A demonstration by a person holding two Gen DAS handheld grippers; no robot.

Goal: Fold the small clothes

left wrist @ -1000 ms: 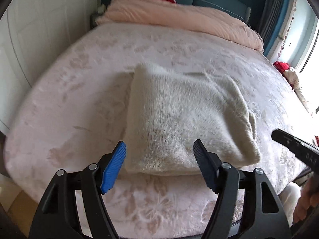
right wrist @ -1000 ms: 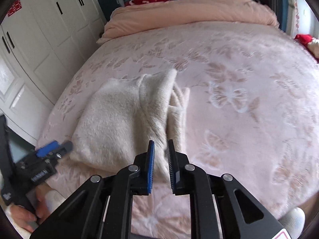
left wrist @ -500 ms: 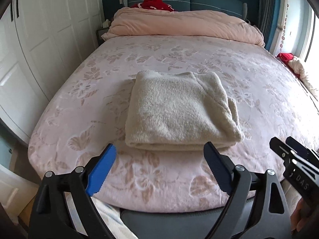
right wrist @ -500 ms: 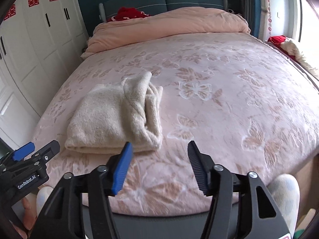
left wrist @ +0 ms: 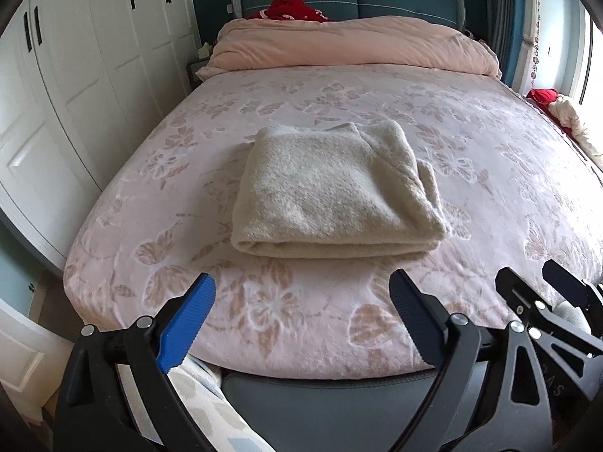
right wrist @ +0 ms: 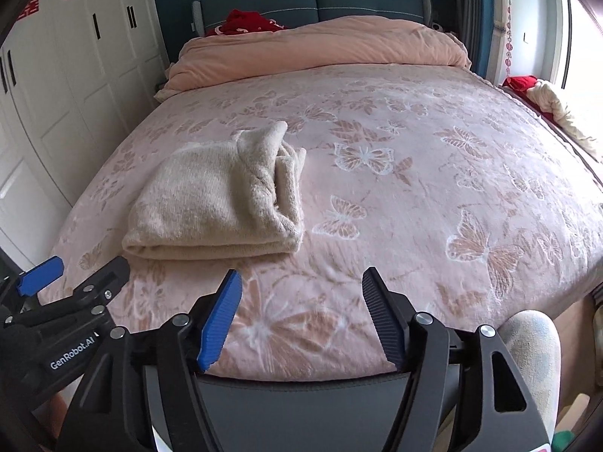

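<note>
— The sweater (left wrist: 335, 192) is folded into a thick cream block, sitting centre-frame in the left view, left of centre in the right one, on the bed (left wrist: 471, 143) near its lower edge.

— Looks done to me. Where are the grippers?

— Both clear of it. The left gripper (left wrist: 301, 320) hangs wide apart at the bottom of its frame, nothing between the jaws. The right gripper (right wrist: 301, 318) is just as wide and just as empty, low in its own view.

— So what could spoil it?

— The right side of the bundle. Loose layers bulge out there, with a flap sticking up at the far corner. If that edge is nudged or lifted by one layer only, I'd guess the stack slides open. It's fluffy knit on a plush cover, so it could also drag and smear rather than move cleanly.

— Anything you can't make out?

— The underside and the far edge of the fold; how neatly the sleeves are tucked inside is hidden. The hands are cut off below the frame. A duvet (right wrist: 320, 45) lies rolled at the top, and red cloth (right wrist: 248, 22) behind it, which I can't identify.
</note>
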